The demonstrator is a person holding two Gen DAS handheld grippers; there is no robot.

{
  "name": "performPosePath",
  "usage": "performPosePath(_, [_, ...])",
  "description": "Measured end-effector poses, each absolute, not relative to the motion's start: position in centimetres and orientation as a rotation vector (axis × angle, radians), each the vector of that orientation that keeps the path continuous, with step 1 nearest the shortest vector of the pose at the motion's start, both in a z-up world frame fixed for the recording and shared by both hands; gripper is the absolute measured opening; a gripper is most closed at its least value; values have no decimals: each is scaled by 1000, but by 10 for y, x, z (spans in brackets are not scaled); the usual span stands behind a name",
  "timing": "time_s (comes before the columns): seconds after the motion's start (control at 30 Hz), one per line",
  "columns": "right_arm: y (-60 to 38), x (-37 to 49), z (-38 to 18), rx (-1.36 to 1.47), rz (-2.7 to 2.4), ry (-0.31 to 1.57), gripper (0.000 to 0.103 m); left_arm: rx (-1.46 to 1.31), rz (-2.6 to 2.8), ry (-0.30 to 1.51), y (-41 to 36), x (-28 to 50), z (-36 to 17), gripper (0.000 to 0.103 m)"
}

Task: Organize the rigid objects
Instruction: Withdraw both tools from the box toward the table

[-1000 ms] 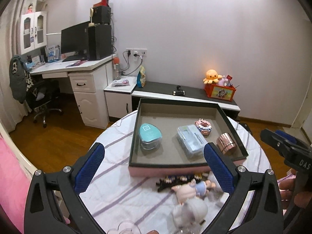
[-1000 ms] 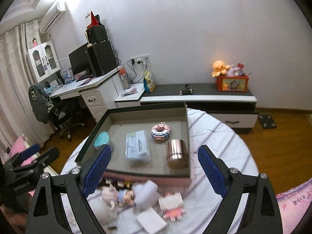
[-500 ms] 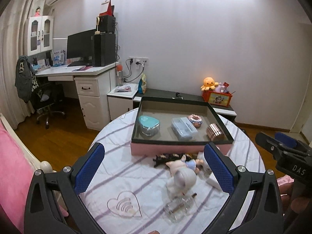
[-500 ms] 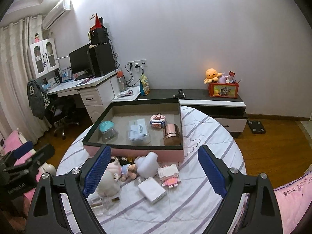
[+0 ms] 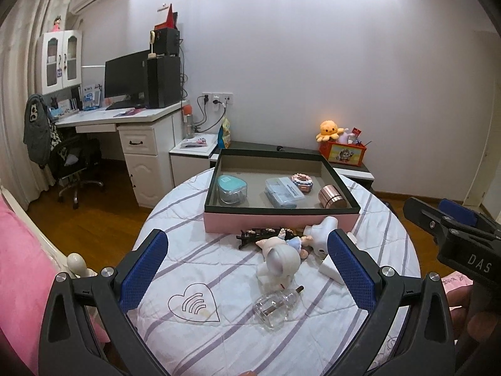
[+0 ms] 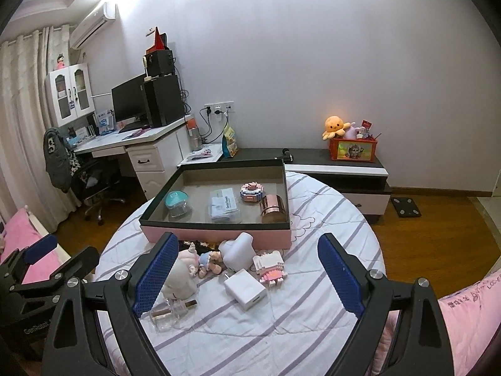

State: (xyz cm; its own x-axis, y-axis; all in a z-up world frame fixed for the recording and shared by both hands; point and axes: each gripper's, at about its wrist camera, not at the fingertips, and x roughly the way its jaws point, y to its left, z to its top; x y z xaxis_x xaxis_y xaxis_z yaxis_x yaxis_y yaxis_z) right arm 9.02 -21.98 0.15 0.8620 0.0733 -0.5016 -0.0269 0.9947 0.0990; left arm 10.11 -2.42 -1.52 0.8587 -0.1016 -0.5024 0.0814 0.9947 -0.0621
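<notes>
While gripper [image 6: 245,272] (right) wide, toys [image 6: 200,260] ahead

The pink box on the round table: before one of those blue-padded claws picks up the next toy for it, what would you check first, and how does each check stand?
1. Left gripper open and empty: ok.
2. Right gripper open and empty: ok.
3. Pink box has free floor space beside the copper tin: ok.
4. Loose items within view: white charger, block figure, glass bottle: ok.
5. Doll free of neighbours: not ok, it lies against other toys.
6. Bottle stays put when touched: cannot tell.
</notes>
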Motion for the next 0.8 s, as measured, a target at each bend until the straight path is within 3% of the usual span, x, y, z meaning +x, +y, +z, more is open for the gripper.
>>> performPosePath(0.5, [-227,90,0,82,37,545,92,-38,-83,554,-23,98,-24,103])
performPosePath(0.8, [-231,115,-41,60,33,675,92,-21,-109,634,-32,115,-51,103])
